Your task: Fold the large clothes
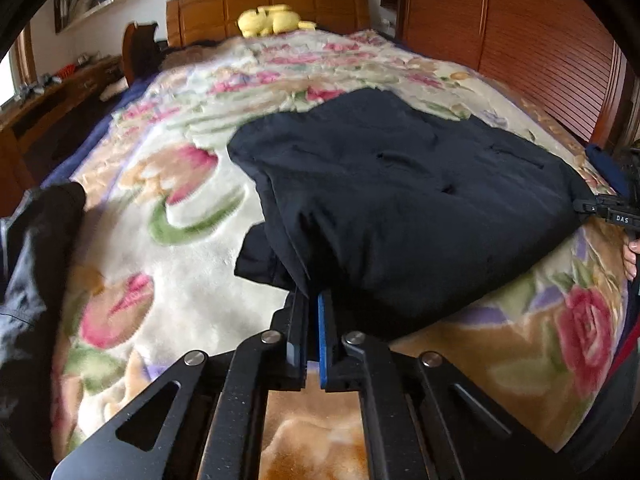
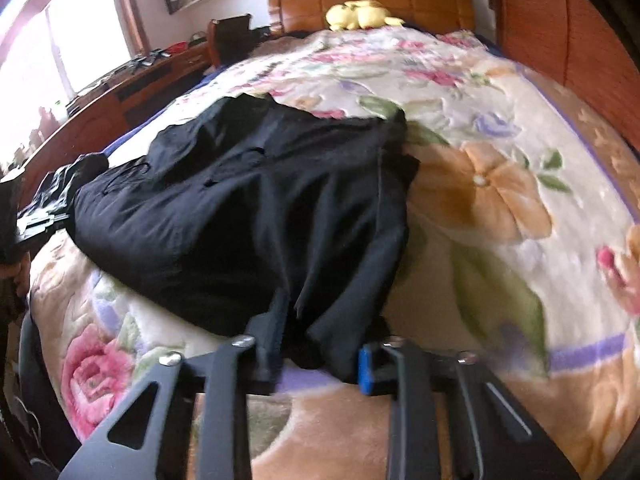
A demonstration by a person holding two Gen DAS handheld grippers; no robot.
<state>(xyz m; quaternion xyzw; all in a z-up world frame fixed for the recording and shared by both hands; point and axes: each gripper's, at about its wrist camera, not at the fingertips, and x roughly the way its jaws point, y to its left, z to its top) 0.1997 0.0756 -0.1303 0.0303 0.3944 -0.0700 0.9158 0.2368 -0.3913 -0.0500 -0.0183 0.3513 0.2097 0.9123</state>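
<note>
A large black garment (image 1: 400, 208) lies partly folded on the floral blanket (image 1: 180, 272) of a bed. My left gripper (image 1: 314, 300) is shut on the garment's near left corner. In the right wrist view the same garment (image 2: 248, 216) spreads left of centre. My right gripper (image 2: 316, 344) is open, its fingers (image 2: 272, 332) standing on either side of the garment's near edge, with cloth between them. The right gripper also shows at the far right of the left wrist view (image 1: 612, 210).
A second dark garment (image 1: 36, 248) lies at the bed's left edge. A yellow plush toy (image 1: 272, 20) sits by the wooden headboard (image 1: 264, 4). A wooden wardrobe (image 1: 520, 32) stands on the right, a wooden desk (image 1: 52, 96) on the left.
</note>
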